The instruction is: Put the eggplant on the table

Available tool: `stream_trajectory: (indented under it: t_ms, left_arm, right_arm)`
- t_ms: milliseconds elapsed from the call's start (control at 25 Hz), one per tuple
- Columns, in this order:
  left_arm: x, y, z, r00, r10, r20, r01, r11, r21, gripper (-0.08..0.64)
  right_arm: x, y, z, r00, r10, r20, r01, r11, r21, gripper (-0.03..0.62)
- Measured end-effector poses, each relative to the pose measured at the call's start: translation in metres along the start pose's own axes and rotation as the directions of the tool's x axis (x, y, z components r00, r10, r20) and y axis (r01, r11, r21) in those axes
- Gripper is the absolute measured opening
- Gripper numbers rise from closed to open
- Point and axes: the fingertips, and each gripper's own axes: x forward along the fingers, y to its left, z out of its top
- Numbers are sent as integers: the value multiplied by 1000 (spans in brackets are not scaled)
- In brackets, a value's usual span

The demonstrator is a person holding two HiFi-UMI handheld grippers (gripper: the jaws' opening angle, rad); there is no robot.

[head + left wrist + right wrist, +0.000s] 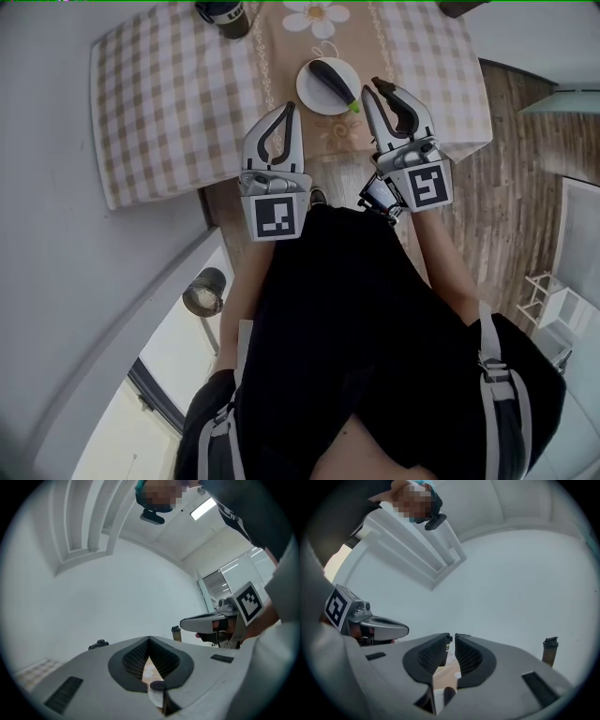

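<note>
Head view shows you the eggplant lying on a white plate on the tabletop. Your left hand-held gripper is pressed together; your right hand-held gripper stands slightly parted, empty, near the plate.

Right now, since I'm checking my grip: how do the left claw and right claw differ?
The left claw has its jaws together; the right claw shows a narrow gap. In the head view the right claw is nearer the eggplant than the left claw. Both are empty.
</note>
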Motion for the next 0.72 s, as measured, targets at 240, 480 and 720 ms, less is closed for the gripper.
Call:
stream_trajectory:
  t_ms: [240,480,720]
  left_arm:
    - [-1,-8,2,1000,-4,0,4,1000,6,3]
    - [-4,-15,5,1000,1,7,-1,1000,-9,3]
    - [-8,-20,7,1000,-1,15,1,1000,-18,3]
  right_arm:
    - [-10,1,9,1000,0,18,0,1000,7,40]
    - [-19,1,10,1000,-2,16,2,1000,14,40]
    - [-26,3,9,1000,3,23,-3,1000,19,25]
